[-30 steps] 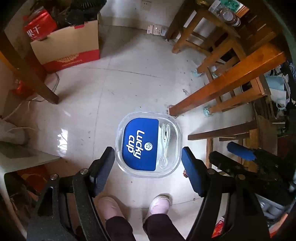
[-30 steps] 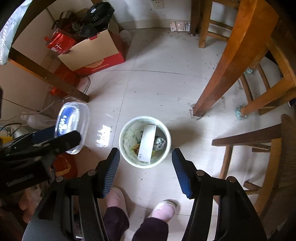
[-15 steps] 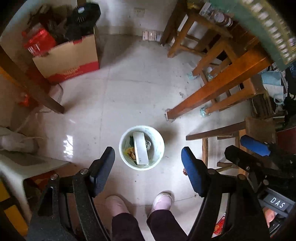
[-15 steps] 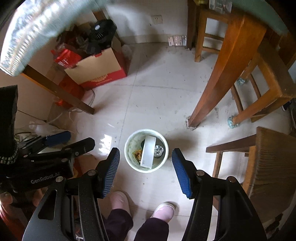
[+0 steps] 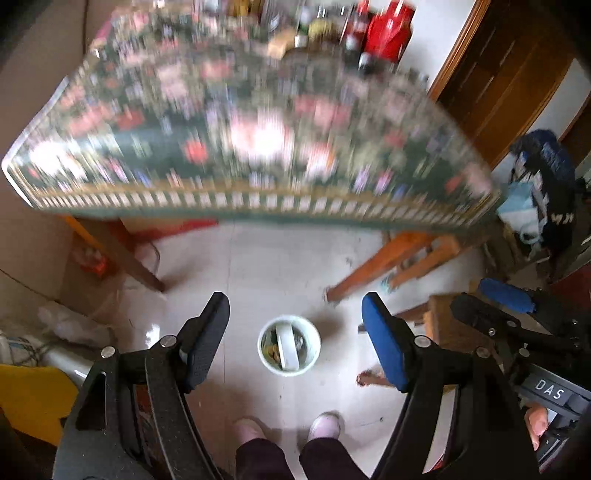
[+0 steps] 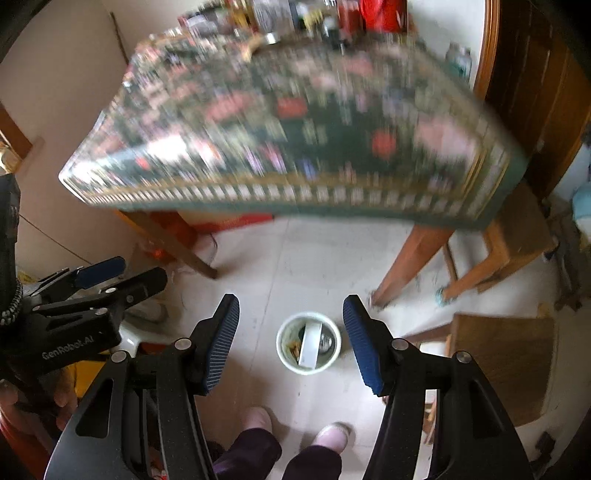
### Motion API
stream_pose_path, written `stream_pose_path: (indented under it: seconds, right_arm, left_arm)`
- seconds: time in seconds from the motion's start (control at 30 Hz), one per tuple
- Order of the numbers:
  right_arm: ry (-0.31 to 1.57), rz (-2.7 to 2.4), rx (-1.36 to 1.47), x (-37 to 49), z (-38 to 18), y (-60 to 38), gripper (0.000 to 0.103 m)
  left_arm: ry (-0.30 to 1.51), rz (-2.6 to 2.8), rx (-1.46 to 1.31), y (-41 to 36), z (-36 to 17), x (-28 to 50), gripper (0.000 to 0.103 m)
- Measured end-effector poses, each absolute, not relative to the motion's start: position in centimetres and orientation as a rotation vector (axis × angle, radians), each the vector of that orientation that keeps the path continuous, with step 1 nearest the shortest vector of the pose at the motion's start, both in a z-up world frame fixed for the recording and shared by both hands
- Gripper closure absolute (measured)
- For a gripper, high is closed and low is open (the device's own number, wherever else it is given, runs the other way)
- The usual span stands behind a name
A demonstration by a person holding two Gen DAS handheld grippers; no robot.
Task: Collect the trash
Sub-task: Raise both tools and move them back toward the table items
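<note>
Below, on the pale floor (image 5: 280, 266), stands the bin (image 5: 289, 345), a small round white pail seen from straight above in both wrist views. A white flat piece (image 6: 310, 347) lies tilted across its inside, with yellowish scraps (image 6: 293, 347) to one side of it and something shiny and crumpled (image 6: 325, 341) to the other. The person's feet in pink slippers (image 5: 325, 424) stand just beside the bin, on its near side.

The left gripper (image 5: 295, 339) hangs high over the bin with its jaws wide apart and nothing between them; only the bin far beneath shows in the gap. The right gripper (image 6: 291, 343) is likewise spread, somewhat less widely, and holds nothing. Each gripper shows at the edge of the other's view: the right one at the far right of the left view, the left one at the far left of the right view, with a hand (image 6: 22, 402) around its grip.

Beyond the bin, a table (image 5: 258, 122) fills the upper half of both views, covered by a dark green floral cloth with a gold border, badly blurred. Bottles and a red container (image 5: 384, 29) crowd its far end. Wooden table legs (image 6: 410, 262) and stools (image 6: 513, 236) stand to the right of the bin, well apart from it.
</note>
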State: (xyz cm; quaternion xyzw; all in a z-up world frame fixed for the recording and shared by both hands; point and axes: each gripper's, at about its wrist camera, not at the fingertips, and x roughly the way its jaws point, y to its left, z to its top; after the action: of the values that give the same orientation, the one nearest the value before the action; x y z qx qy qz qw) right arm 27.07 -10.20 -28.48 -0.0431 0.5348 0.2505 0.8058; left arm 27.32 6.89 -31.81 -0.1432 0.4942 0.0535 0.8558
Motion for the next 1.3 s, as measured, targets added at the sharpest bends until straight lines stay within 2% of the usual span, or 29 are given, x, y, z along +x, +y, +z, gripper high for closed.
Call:
stream_pose_path:
  seconds: [0.37,0.43,0.67,0.7,0.73,0.83,0.93,1.03,1.3]
  right_arm:
    - [0.957,0.502,-0.011,24.7,-14.4,-9.3,0.047]
    - [0.903,0.486,-0.009,23.8,-11.6,-8.8,0.040]
    - [0.716,0.450,0.013,21.6,-4.0,-7.7,0.036]
    - [0.691,0.446,0.017,21.3,-3.2,-7.6,0.030]
    - [0.662,0.441,0.024,21.0,-2.3,-7.5,0.025]
    - [0.582,0.424,0.039,19.9,-0.3,-7.4,0.017]
    - [0.531,0.396,0.039,19.6,0.8,-7.3,0.006]
    - [0.504,0.367,0.052,19.8,1.3,-7.7,0.004]
    - [0.517,0.338,0.057,22.8,1.0,-9.0,0.004]
  left_arm:
    - [0.810,0.062,-0.266,8.8,-15.7,24.6,0.030]
    - [0.767,0.054,-0.250,9.3,-13.2,23.9,0.030]
    - [0.634,0.046,-0.207,11.7,-6.2,20.9,0.030]
    - [0.613,0.044,-0.201,12.1,-5.3,20.5,0.030]
    - [0.599,0.042,-0.198,12.3,-4.8,20.1,0.030]
    - [0.546,0.046,-0.181,13.2,-2.9,19.0,0.027]
    - [0.499,0.062,-0.157,13.6,-1.8,18.4,0.017]
    - [0.473,0.072,-0.144,13.6,-1.2,18.5,0.012]
    - [0.485,0.067,-0.151,13.2,-1.5,22.4,0.011]
